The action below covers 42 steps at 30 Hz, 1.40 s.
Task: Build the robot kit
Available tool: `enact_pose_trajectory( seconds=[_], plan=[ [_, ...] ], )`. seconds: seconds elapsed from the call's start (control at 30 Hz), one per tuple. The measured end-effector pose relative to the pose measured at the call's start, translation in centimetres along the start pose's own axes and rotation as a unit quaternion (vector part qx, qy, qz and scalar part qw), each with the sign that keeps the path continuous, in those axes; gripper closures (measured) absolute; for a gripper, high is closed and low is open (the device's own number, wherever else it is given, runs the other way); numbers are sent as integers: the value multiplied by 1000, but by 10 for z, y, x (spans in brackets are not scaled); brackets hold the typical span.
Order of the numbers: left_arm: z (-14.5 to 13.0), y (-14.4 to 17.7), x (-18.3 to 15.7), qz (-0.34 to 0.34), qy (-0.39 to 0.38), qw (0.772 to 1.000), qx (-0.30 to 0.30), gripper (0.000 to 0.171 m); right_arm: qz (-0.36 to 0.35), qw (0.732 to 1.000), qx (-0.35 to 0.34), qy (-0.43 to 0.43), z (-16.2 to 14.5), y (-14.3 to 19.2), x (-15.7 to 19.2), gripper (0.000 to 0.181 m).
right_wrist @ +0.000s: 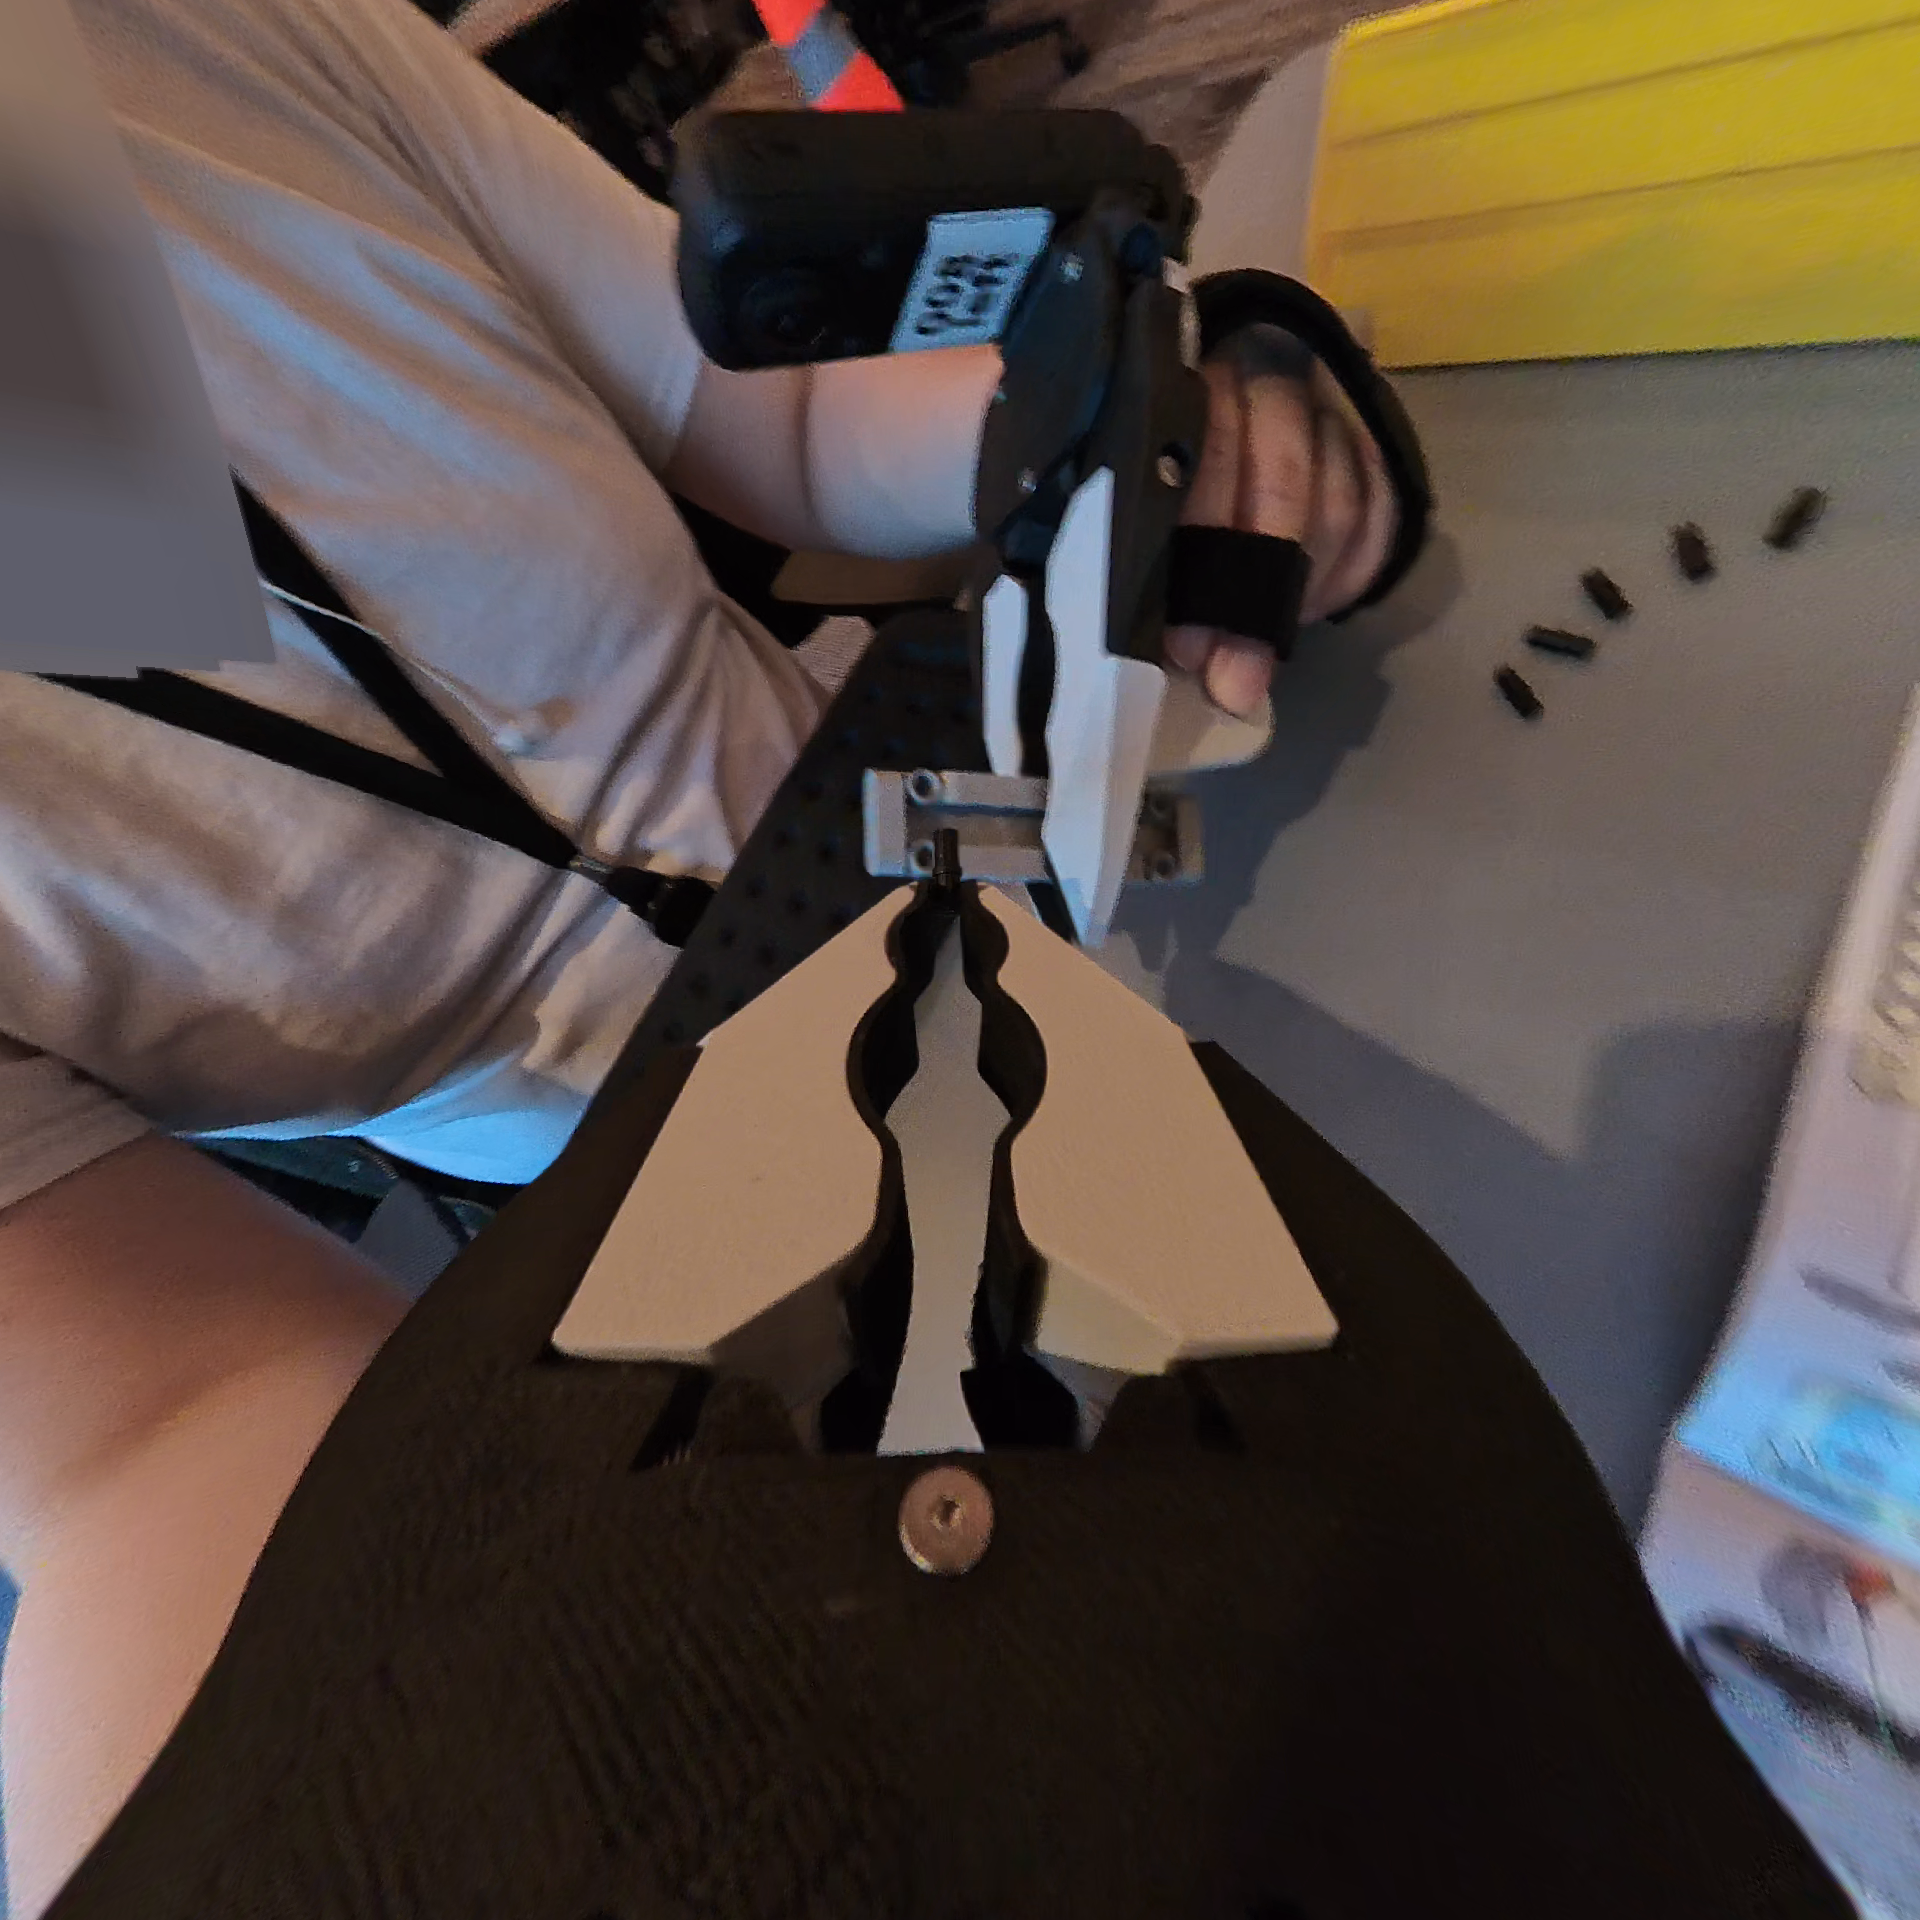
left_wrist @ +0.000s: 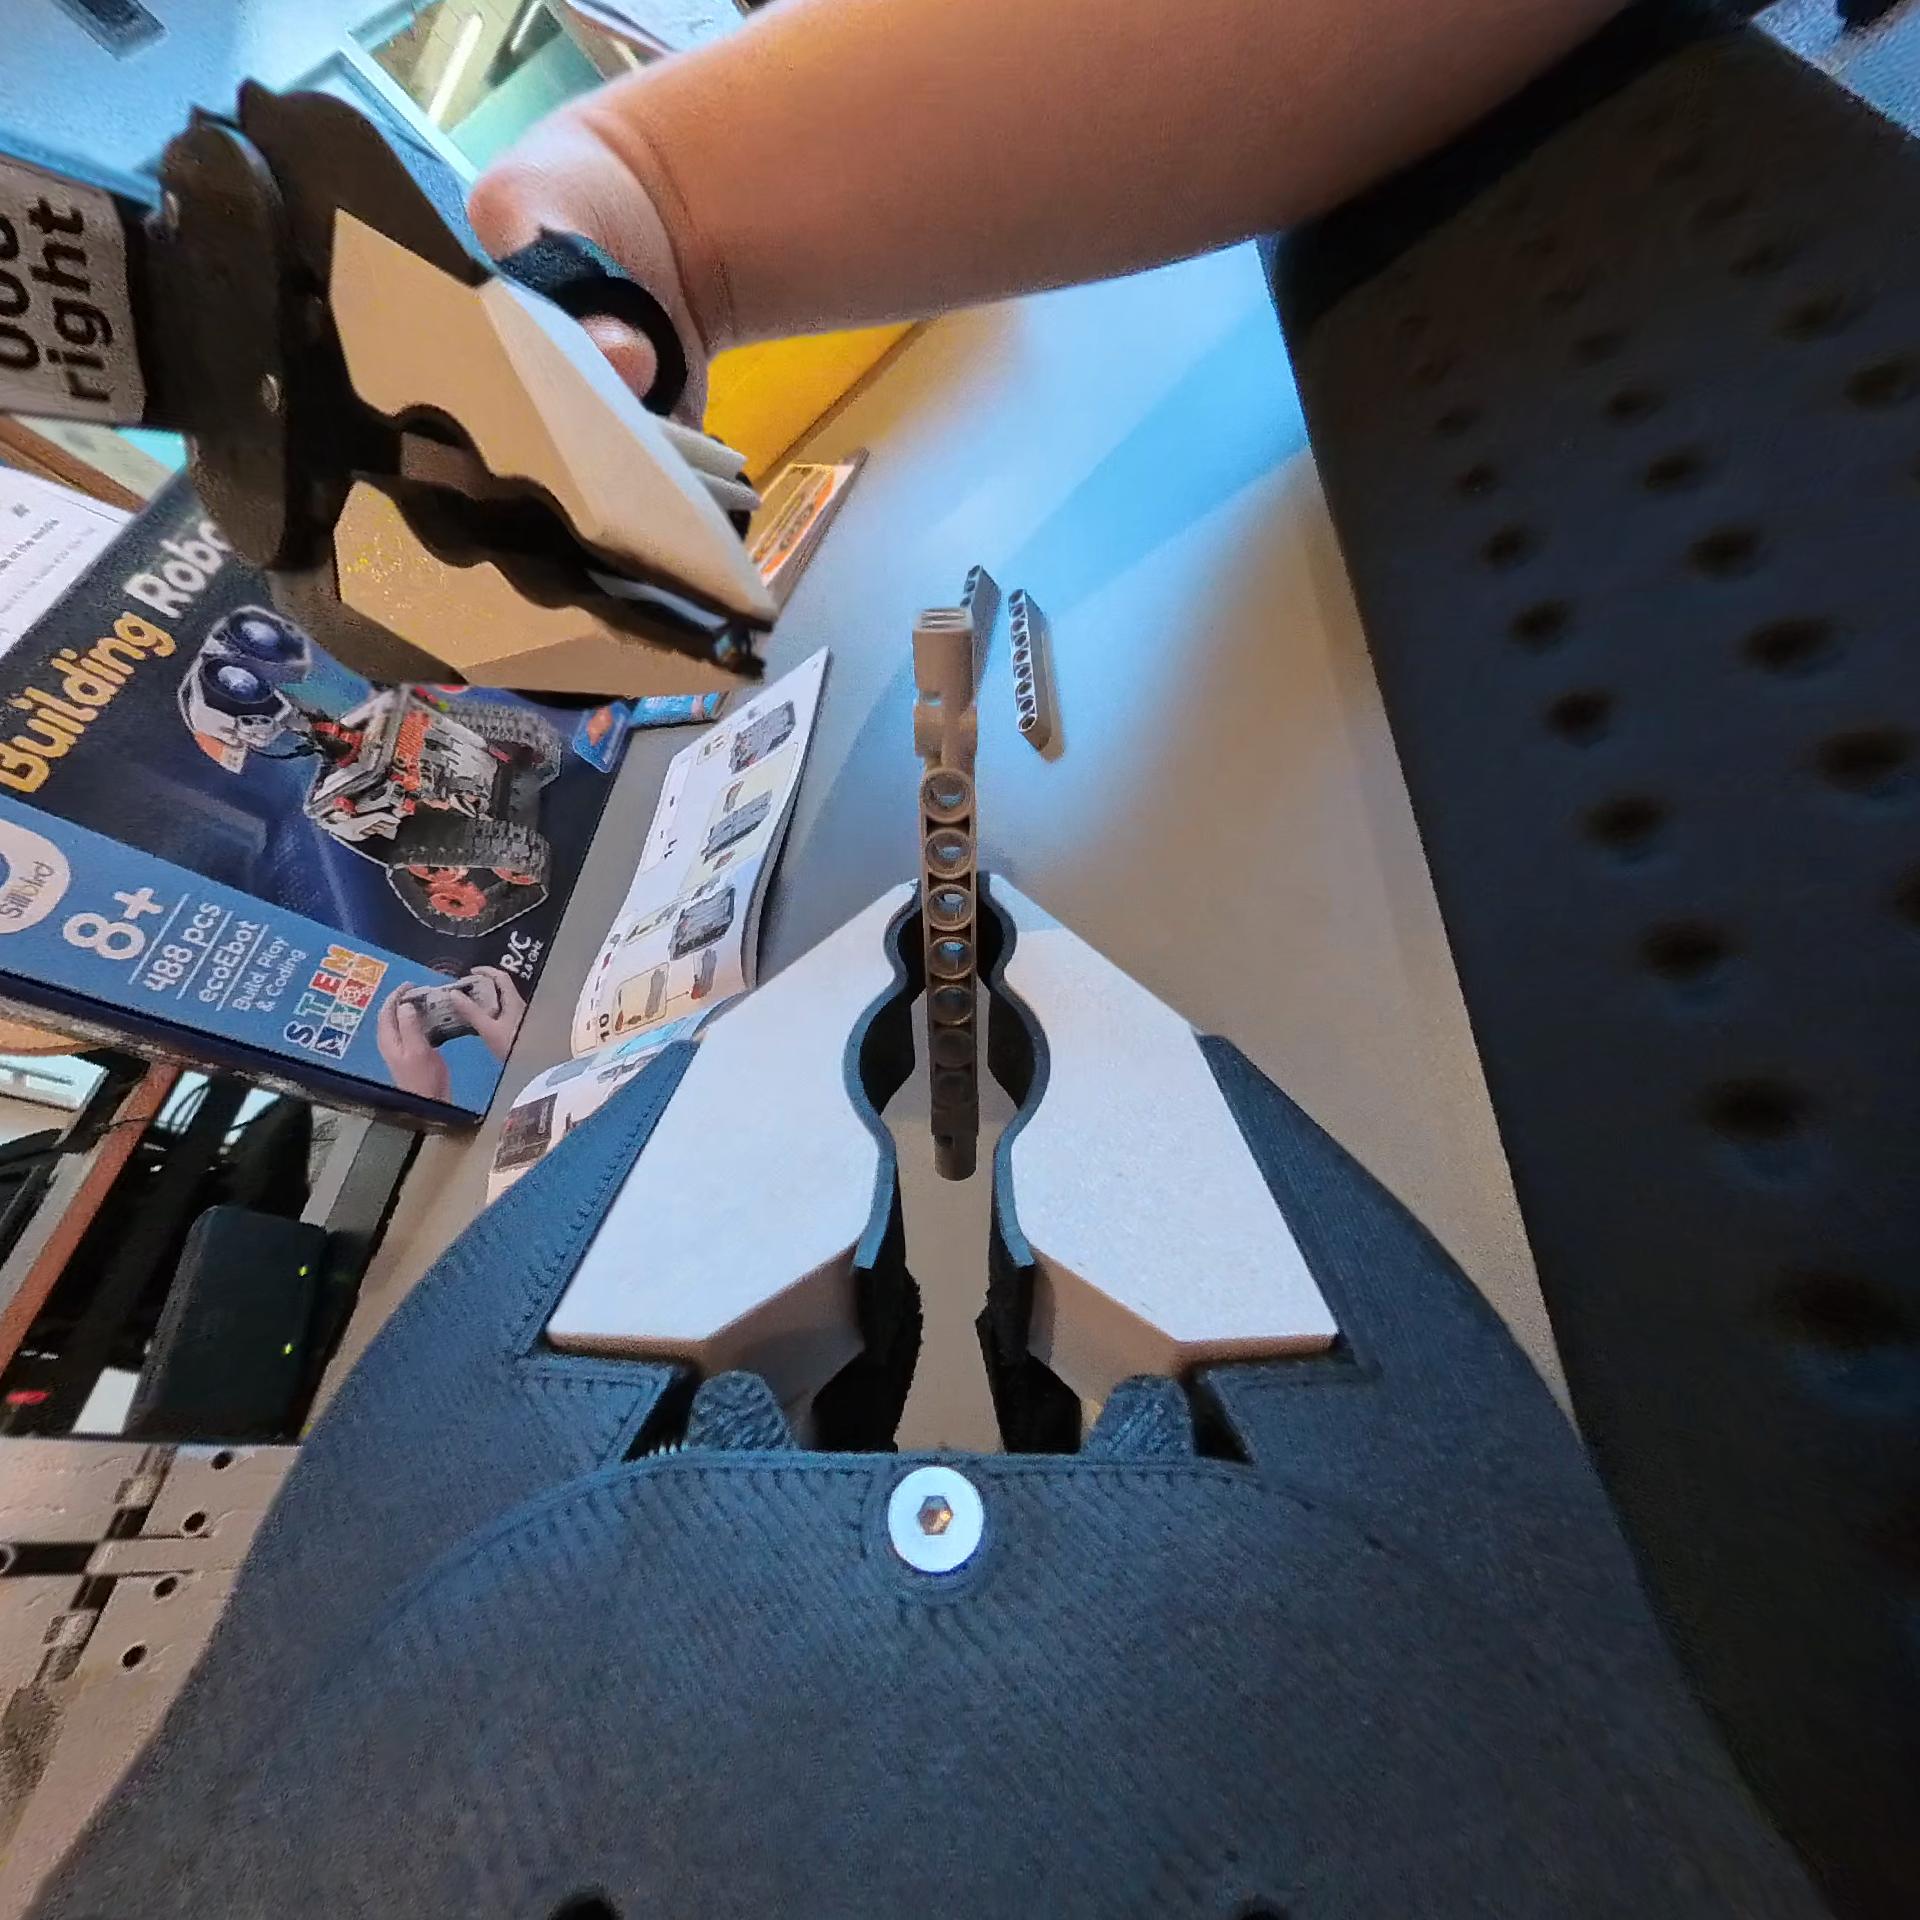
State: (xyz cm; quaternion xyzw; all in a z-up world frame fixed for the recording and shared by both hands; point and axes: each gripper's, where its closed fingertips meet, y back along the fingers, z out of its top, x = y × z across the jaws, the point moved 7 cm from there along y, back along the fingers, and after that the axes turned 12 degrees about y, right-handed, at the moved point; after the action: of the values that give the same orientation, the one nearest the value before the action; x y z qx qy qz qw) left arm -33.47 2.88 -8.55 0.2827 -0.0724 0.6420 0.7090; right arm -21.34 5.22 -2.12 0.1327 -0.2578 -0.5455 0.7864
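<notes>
In the left wrist view, the left gripper (left_wrist: 948,997) has its two pale fingers (left_wrist: 769,1132) pressed in on a grey perforated beam (left_wrist: 948,862), which stands edge-on between them and runs out toward 12 o'clock, ending in a lighter connector piece (left_wrist: 943,665). Just past that end, at about 1 o'clock, two loose beams (left_wrist: 1034,670) lie on the pale tabletop (left_wrist: 1174,644). At 3 o'clock a dark perforated panel (left_wrist: 1621,727) fills the side. At 9 o'clock lie an open instruction booklet (left_wrist: 717,831) and, farther out, a blue kit box (left_wrist: 270,862) with a pictured tracked robot. At 10 o'clock the right gripper (left_wrist: 743,639) hangs above the box, a person's hand (left_wrist: 623,239) behind it; its tips are nipped on something small and dark.

In the right wrist view, the right gripper (right_wrist: 943,899) pinches a small black pin (right_wrist: 943,868) at its very tips, the pin touching the near rail of a grey frame assembly (right_wrist: 935,821) at 12 o'clock. The left gripper (right_wrist: 1086,883) clamps that same frame from above, at 1 o'clock. Five more black pins (right_wrist: 1605,597) lie scattered on the table at 2 o'clock, with a yellow box (right_wrist: 1621,177) beyond. A person's light sleeve (right_wrist: 416,520) fills 10 o'clock
</notes>
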Motion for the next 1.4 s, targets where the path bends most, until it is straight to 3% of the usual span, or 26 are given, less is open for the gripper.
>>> enact_pose_trajectory(
  seconds=[0.13, 0.27, 0.43, 0.63, 0.9, 1.0, 1.23, 1.4],
  plan=[
    [-2, -2, 4, 13, 11, 1000, 7, 167, -53, 998, 21, -16, -12, 14, 5, 177],
    [6, 1, 19, 12, 129, 991, -33, 167, -99, 993, 57, -16, -15, 22, 12, 177],
    [5, -4, 36, -47, 293, 950, -101, 167, -139, 988, 68, -5, -12, 24, 6, 177],
    [5, -5, 46, -40, 318, 939, -127, 167, -179, 983, 19, 26, -6, 33, 1, 178],
    [9, -25, 46, -54, 354, 933, -41, 167, -228, 972, -8, 51, 3, 51, 6, 178],
    [14, -26, 51, -35, 350, 935, -52, 167, -249, 968, 8, 33, -8, 54, 4, 178],
    [15, -14, 64, -30, 422, 903, -68, 167, -239, 970, -39, 10, -18, 48, 0, 177],
    [21, 2, 70, -31, 487, 870, -67, 167, -256, 963, -42, 77, -2, 42, 4, 178]
  ],
)
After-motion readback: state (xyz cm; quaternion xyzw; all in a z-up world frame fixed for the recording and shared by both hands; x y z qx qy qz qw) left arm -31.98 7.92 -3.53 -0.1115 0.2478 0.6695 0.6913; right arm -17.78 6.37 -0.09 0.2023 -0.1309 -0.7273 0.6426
